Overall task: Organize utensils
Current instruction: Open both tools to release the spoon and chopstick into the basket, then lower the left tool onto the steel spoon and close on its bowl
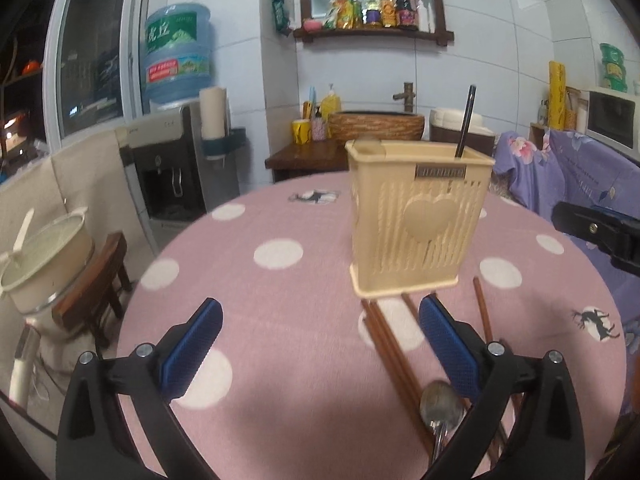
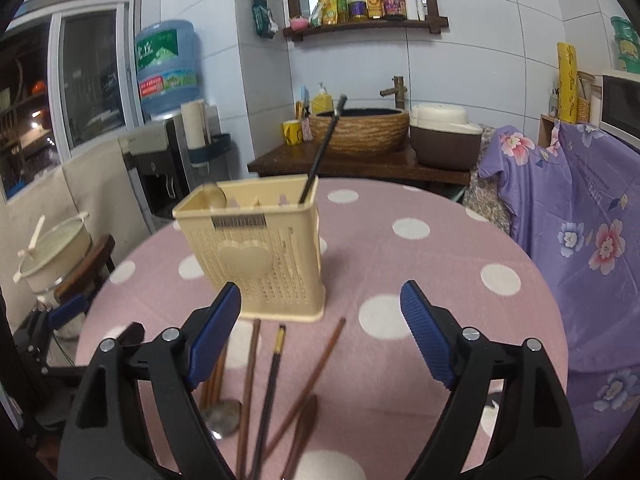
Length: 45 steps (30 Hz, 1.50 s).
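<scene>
A: What do we have in front of us?

B: We see a cream utensil holder (image 2: 256, 256) standing upright on the round table (image 2: 440, 248), which wears a pink cloth with white dots. One black chopstick (image 2: 322, 152) already leans inside it, at its right end, and a pale spoon head (image 2: 214, 196) peeks over the rim at the left end.

A: And our two claws?

B: Our left gripper (image 1: 320, 350) is spread wide and holds nothing; its blue pads hang above the cloth, on the near side of the holder. Our right gripper (image 2: 320, 334) is spread wide too, also with nothing in it, just short of the holder's base.

A: Where do we find the loose utensils?

B: On the cloth, near the holder's front edge and running back toward us. From the right wrist we count several brown chopsticks (image 2: 248, 380), a black chopstick with a gold band (image 2: 270, 392), a metal spoon (image 2: 222, 416) lying bowl up, and a dark wooden spoon (image 2: 306, 420). The metal spoon sits partly under our left finger there.

A: Does the left wrist agree?

B: Yes; there the brown chopsticks lie under our right pad (image 1: 448, 348), with the metal spoon beside them

A: Anything beyond the table?

B: A water dispenser (image 2: 160, 168), a basin (image 2: 360, 128) on a wooden counter, and a purple floral cover (image 2: 580, 220) at the right
</scene>
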Tool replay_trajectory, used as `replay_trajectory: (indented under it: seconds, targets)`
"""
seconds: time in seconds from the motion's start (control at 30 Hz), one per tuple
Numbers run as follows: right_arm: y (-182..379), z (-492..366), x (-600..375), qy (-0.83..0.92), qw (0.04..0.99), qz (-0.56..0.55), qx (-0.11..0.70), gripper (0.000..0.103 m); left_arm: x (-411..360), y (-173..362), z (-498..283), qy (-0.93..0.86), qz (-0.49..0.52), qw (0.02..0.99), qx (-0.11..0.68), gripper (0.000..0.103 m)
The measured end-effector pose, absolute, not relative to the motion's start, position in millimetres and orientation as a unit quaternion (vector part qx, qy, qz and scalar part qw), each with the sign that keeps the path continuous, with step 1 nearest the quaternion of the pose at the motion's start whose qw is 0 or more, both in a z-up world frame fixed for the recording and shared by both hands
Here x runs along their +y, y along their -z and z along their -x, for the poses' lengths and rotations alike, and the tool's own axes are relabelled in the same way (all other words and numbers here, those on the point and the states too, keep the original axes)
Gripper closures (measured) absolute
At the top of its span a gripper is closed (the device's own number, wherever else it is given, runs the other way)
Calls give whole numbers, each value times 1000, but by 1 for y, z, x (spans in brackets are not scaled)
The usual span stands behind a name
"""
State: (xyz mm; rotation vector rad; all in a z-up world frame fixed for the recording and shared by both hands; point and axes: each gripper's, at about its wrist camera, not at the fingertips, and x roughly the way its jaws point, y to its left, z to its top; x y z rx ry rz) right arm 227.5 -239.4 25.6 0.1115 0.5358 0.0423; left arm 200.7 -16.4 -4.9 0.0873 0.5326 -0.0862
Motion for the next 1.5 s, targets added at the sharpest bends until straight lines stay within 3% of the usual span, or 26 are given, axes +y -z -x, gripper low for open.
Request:
replay_trajectory:
  seconds: [0.37, 0.53, 0.7, 0.97, 1.33, 1.5]
  targets:
    - [39, -209, -243, -19, 933, -66, 353, 25, -2, 40, -177, 61, -44, 943, 325, 6]
    - [54, -204, -241, -18, 926, -68, 371, 29, -5, 47, -166, 90, -31, 935, 342, 22]
    - [61, -201, -244, -11, 921, -76, 381, 29, -27, 50, -159, 131, -52, 926, 349, 32]
    - [60, -195, -256, -3, 921, -89, 380, 29, -64, 63, -172, 174, -116, 903, 375, 40]
    - [64, -195, -258, -7, 917, -97, 387, 29, -72, 71, -192, 194, -115, 881, 416, 44]
    - [64, -197, -255, -10, 915, -93, 392, 30, -74, 73, -199, 194, -107, 877, 425, 51]
